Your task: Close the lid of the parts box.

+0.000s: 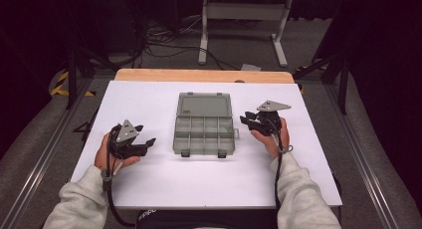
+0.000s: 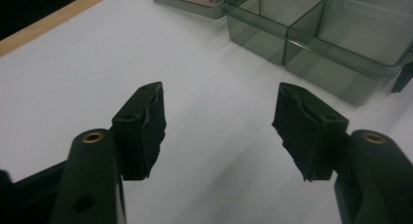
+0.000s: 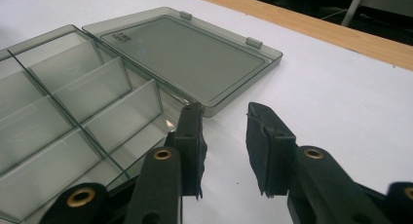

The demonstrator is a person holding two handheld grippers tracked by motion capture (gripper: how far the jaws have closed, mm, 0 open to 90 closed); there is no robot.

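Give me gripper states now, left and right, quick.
Left gripper: open wide, holding nothing, over the white table beside the organizer box.
Right gripper: open, narrower gap, holding nothing, at the box's edge.

A white table (image 1: 149,102) with a bare wooden strip (image 1: 204,75) along its far edge carries a smoky clear plastic box (image 1: 204,135) near its middle. The box lies open, its lid (image 1: 205,104) folded back flat on the white top toward the far edge, its divided compartments facing up.
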